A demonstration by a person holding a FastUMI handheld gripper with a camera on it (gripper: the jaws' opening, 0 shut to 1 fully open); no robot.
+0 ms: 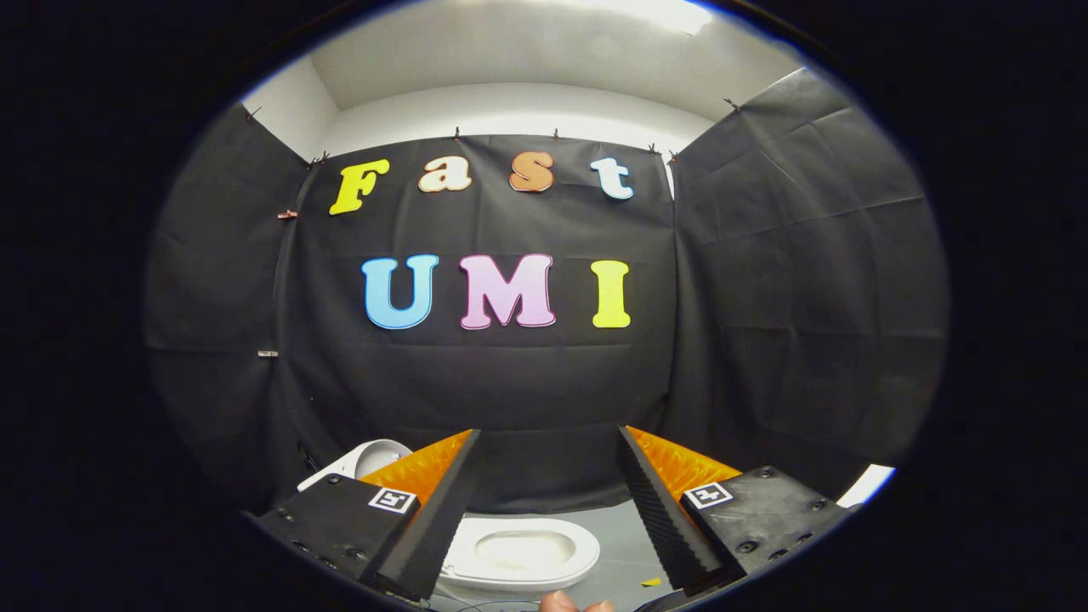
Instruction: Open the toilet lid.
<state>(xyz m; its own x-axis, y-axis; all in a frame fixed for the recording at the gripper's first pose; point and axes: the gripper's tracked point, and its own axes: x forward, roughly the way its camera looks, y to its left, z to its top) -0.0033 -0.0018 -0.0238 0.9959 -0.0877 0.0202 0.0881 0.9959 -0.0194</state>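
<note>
A small white toilet (520,552) sits on the grey floor, low between my two fingers and close to their bases. I see an oval white ring with a shallow hollow inside it. A second white rounded part (374,459) pokes out behind the left finger; whether it is the lid or the tank I cannot tell. My gripper (548,433) is open, held well above the toilet, its fingers spread wide and pointing at the black cloth wall. Nothing is between them.
Black cloth walls (790,280) close the booth at the back and on both sides. A strip of grey floor (625,531) lies right of the toilet, with a small yellow scrap (650,582) on it. A person's fingertips (563,602) show just below the toilet.
</note>
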